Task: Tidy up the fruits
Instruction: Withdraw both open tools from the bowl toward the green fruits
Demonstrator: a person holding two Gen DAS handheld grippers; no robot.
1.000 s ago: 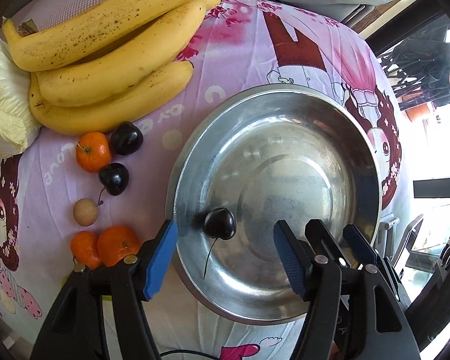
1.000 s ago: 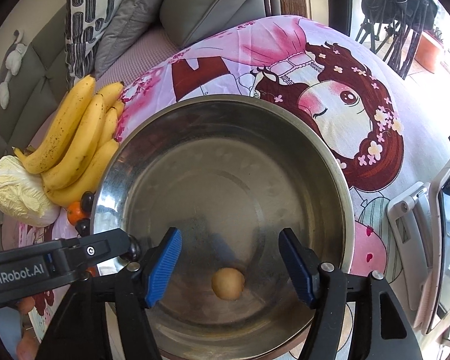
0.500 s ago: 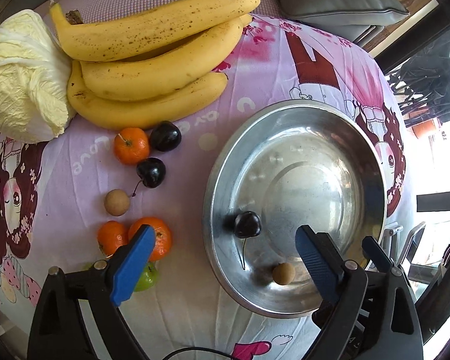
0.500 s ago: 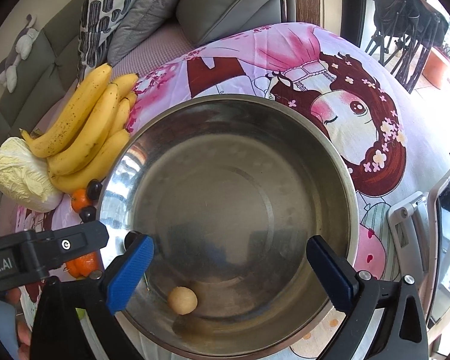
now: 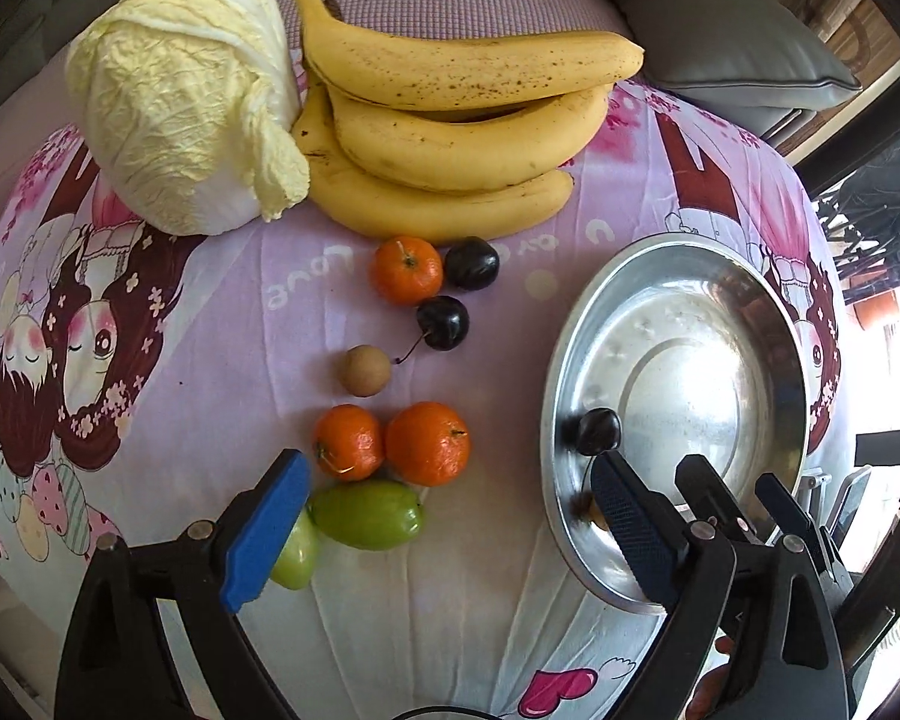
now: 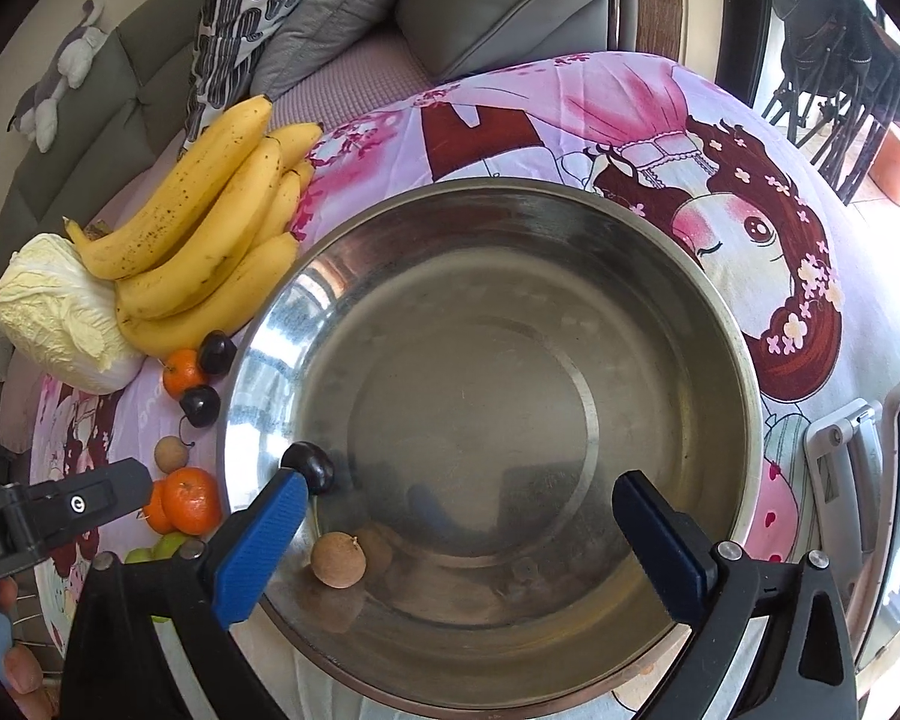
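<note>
Sitting on the cloth, the small round orange tangerine (image 5: 427,443) looks soft and light; hold its sides gently. Both the left gripper (image 5: 444,531) and right gripper (image 6: 462,540) are wide apart, holding nothing.

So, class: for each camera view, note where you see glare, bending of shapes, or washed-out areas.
Left wrist view: strong glare on the steel bowl, window at right washed out, tablecloth bulging from the fisheye. Right wrist view: bowl interior duller, a bright streak on its left wall, dark vignette in the corners.

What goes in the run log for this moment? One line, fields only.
left gripper: open, empty | right gripper: open, empty | steel bowl: cherry, longan inside | tangerines: on cloth
</note>
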